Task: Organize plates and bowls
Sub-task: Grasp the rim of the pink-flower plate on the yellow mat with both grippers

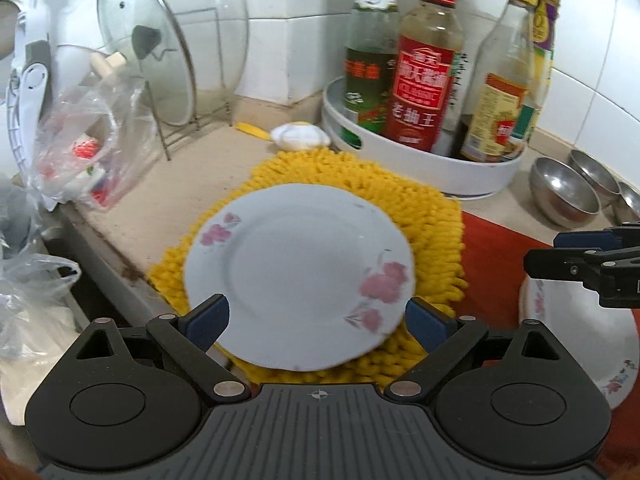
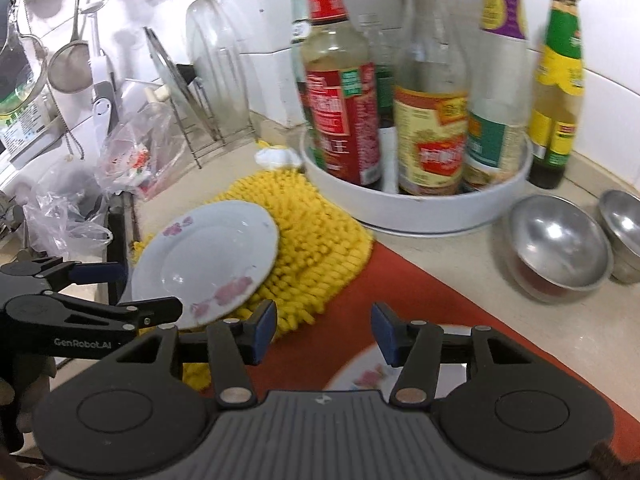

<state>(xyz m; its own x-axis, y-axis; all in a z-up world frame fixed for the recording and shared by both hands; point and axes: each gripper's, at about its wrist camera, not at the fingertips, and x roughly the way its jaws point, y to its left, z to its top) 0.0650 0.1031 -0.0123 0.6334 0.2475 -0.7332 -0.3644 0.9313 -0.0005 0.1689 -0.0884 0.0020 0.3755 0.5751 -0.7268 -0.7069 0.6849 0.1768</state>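
Observation:
A white plate with pink flowers lies on a yellow shaggy mat; it also shows in the right wrist view. My left gripper is open, its blue pads either side of the plate's near edge; it shows in the right wrist view. My right gripper is open and empty above a second flowered plate on the red mat. That plate sits at the right in the left wrist view, under the right gripper. Steel bowls stand at the right.
A white round tray of sauce bottles stands behind the mats. A wire rack with a glass lid and plastic bags are at the left. The counter edge drops off on the left. A tiled wall is behind.

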